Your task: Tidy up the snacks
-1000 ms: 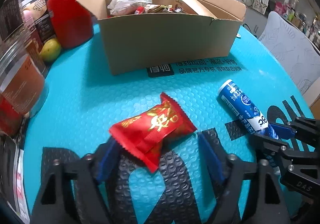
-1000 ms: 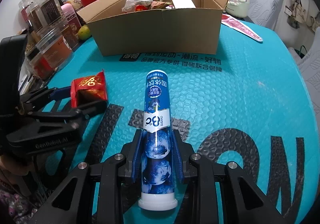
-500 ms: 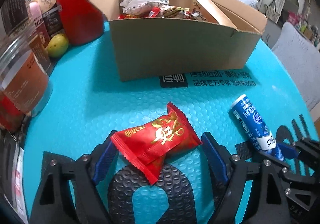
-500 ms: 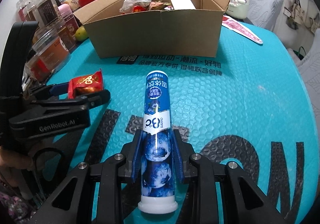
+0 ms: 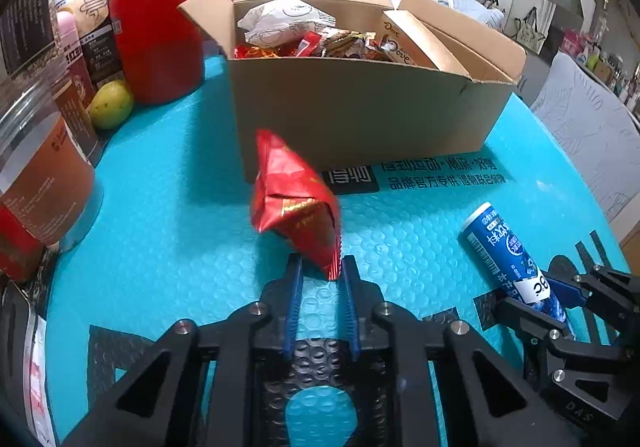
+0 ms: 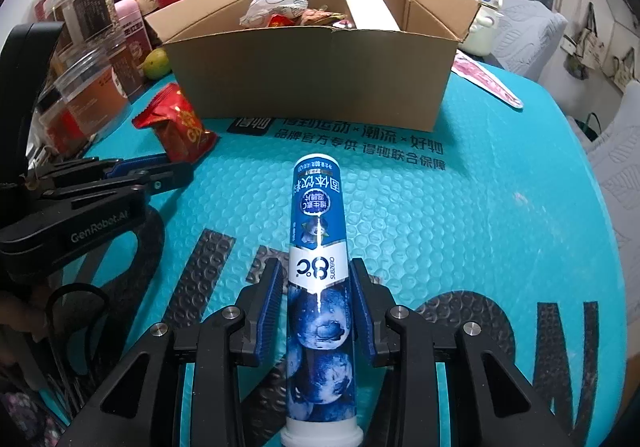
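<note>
Two grippers are at work, each on its own snack. The left gripper (image 5: 320,263) has just been closing and now stands at its narrowest, its blue-padded tips pinching the crimped near end of a red foil snack packet with gold print (image 5: 292,203). The packet sticks up and away from the tips, its far end tilted toward the box, and it seems to be mostly off the mat.

The right gripper (image 6: 316,265) has just been opening. It stands narrow but slack, and a blue cylindrical tube with blueberry print and a white cap (image 6: 318,215) lies lengthwise between its jaws. The pads appear just clear of the tube's sides, so I judge this not to be a firm hold. The tube rests on the turquoise bubble-textured mat (image 5: 180,227), cap end nearest, well right of the packet.

The step in hand looks like the pick-up of the red packet. Next it needs lifting above the near wall of the open brown cardboard box (image 5: 360,107), which stands just beyond and already holds wrapped snacks, then carrying over the rim and letting go. The grip is only on a thin edge, so the packet may swing or slip.

Far left stand a red lidded canister (image 5: 160,35), a yellow-green fruit (image 5: 110,105) and a clear plastic jar (image 5: 36,175).
</note>
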`<state>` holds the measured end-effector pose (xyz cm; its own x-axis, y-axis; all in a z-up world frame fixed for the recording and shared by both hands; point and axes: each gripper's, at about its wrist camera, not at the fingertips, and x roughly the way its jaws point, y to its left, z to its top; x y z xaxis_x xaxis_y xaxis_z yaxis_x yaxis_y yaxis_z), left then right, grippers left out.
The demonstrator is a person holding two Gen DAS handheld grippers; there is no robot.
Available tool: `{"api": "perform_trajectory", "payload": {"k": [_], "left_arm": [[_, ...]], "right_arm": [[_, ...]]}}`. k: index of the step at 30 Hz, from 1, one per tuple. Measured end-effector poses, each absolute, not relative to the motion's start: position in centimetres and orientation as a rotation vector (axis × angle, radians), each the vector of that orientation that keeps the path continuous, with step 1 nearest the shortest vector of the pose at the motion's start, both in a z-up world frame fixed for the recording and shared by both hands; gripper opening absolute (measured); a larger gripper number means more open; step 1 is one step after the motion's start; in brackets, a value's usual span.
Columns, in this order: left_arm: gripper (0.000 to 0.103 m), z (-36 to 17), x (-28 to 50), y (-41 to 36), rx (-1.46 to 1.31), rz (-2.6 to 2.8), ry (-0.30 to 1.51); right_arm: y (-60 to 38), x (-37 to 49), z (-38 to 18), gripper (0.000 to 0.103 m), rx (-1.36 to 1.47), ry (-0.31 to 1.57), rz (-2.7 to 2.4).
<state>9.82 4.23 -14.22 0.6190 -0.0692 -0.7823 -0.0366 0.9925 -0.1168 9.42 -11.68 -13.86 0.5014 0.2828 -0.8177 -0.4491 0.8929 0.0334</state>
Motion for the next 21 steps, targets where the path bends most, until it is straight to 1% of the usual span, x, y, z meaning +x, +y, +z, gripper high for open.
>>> {"api": "perform_trajectory", "payload": {"k": [6,13,18,21], "left_arm": [[0.019,-14.3,9.3,4.8,-0.17,-0.035,0.9],[0.02,-14.5,9.3,4.3,-0.151,-0.019,0.898],[0.02,-14.1,8.9,4.6,-0.17,0.033,0.927],[0.02,-13.0,7.9,5.0,-0.148,0.076,0.882]], "right_arm": [[-11.6,9.3,-13.9,0.034,-0.208,0.944,0.446],[-11.5,9.3,-13.8,0.034,-0.212,0.944,0.445],[-11.4,9.3,-13.8,0.034,-0.213,0.949,0.443],[-11.5,9.3,-13.8,0.034,-0.205,0.953,0.445]]}}
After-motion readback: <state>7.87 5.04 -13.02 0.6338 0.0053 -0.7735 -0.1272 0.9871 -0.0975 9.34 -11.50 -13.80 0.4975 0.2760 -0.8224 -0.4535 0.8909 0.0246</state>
